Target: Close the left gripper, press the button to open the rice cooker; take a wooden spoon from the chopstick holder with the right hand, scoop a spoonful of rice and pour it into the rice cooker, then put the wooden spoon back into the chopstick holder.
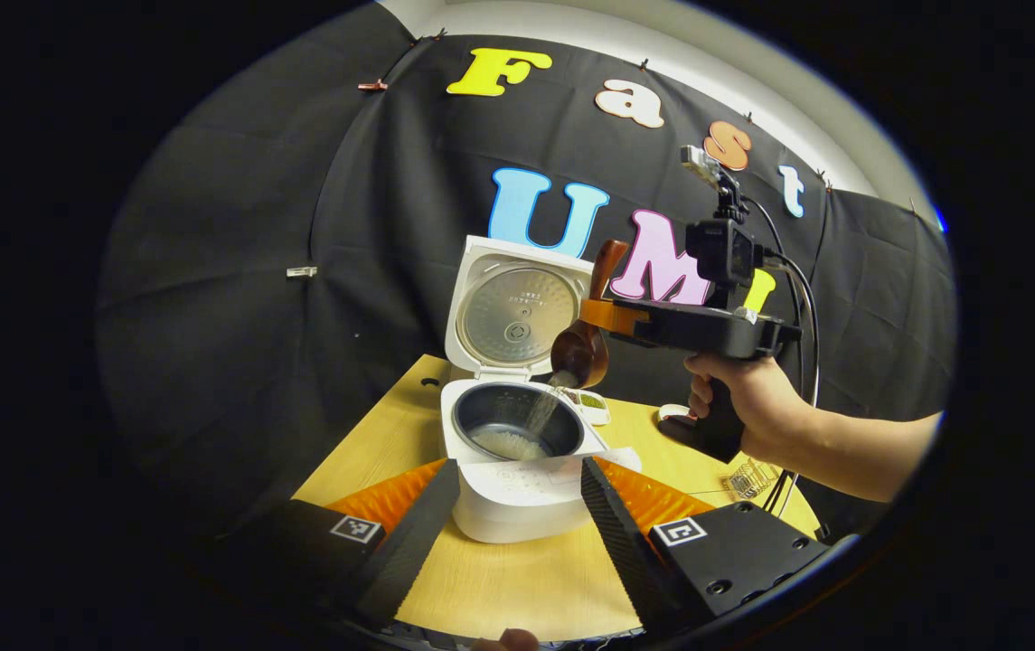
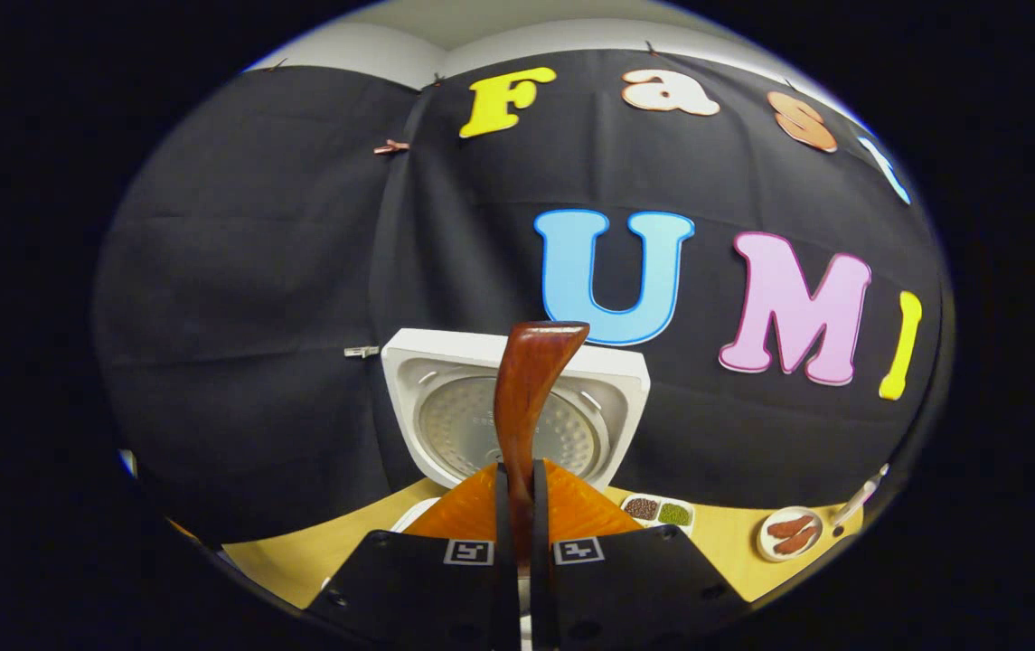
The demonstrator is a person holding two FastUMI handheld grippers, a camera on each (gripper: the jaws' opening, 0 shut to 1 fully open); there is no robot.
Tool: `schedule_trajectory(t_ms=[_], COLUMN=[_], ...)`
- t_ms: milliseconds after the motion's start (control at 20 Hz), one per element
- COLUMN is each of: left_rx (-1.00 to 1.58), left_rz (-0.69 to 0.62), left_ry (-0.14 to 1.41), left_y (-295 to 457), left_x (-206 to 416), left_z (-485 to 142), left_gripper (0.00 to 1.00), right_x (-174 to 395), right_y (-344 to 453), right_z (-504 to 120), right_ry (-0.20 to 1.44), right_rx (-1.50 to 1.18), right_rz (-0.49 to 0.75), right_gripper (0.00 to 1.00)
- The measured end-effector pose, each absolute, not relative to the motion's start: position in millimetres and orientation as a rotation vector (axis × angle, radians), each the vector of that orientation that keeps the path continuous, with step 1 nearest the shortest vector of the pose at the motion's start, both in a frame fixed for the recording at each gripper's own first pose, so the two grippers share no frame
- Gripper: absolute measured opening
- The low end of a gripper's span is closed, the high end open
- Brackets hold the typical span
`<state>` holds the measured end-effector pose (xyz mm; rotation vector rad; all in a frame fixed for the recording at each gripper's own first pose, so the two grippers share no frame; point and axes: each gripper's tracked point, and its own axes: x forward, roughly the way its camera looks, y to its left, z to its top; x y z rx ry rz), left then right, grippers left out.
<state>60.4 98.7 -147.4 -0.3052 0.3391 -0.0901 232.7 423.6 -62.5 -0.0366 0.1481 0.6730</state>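
We see the white rice cooker standing on the wooden table with its lid swung upright, showing the round metal inner plate. Its dark inner pot holds a small heap of white rice. Above the pot's rim, the dark brown wooden spoon tilts bowl-down, and a thin stream of grains falls from it into the pot.

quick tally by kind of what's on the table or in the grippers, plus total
rice cooker: 1
wooden spoon: 1
tray of beans: 1
plate of sausages: 1
wire holder: 1
grippers: 2, left and right
total: 7
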Motion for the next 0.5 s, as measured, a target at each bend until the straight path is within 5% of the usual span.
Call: schedule_trajectory(t_ms=[500], left_rx=[-0.306], left_rz=[-0.074], left_ry=[0.328], left_y=[99.4], left_x=[60.5], left_z=[-143.1], left_gripper=[0.94], right_x=[201.1], right_y=[449.1], right_z=[-61.0], right_ry=[0.024], right_rx=[-0.307], right_rz=[0.802], right_gripper=[0.09])
